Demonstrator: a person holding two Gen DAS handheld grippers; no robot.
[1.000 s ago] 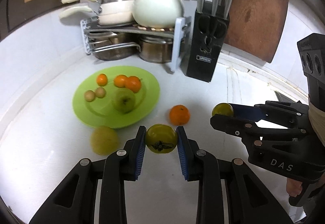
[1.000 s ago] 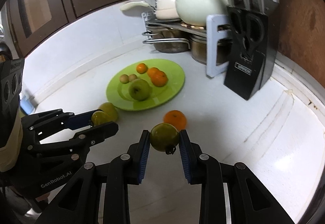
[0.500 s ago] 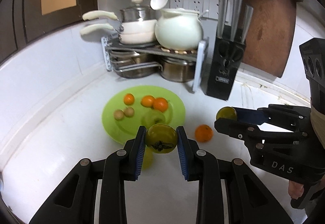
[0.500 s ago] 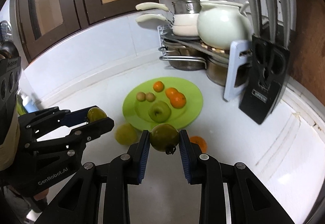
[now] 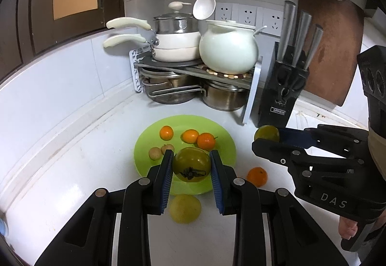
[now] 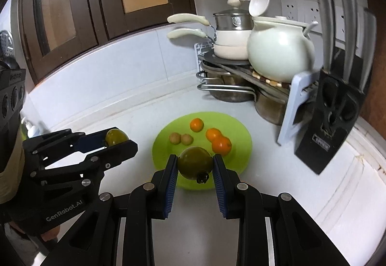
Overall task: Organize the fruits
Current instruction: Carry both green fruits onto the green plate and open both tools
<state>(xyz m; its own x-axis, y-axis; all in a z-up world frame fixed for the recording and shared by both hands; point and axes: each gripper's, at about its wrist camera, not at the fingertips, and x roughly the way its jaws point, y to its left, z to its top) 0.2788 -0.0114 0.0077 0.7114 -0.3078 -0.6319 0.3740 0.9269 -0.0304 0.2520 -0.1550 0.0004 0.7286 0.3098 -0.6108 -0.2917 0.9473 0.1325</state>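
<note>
My left gripper (image 5: 191, 167) is shut on a green tomato-like fruit (image 5: 191, 163), held in the air over the near edge of the green plate (image 5: 217, 128). My right gripper (image 6: 195, 169) is shut on a similar green fruit (image 6: 195, 164), also above the plate (image 6: 231, 121). Each gripper shows in the other's view: the right gripper (image 5: 265, 139) with its fruit (image 5: 266, 133), the left gripper (image 6: 120, 140) with its fruit (image 6: 116, 136). On the plate lie three oranges (image 5: 206, 141) and two small brown fruits (image 5: 154, 153). A yellow-green fruit (image 5: 184, 208) and an orange (image 5: 257, 176) rest on the counter.
A pot rack (image 5: 193, 70) with pans and a white pot (image 5: 229, 48) fills the back corner. A black knife block (image 5: 282, 87) and a brown cutting board (image 5: 330, 44) stand to its right. A white ladle (image 5: 204, 6) hangs on the wall.
Both grippers have risen and tipped up with their fruits still held. The plate now sits straight behind each held fruit, and more of the wall shows.
</note>
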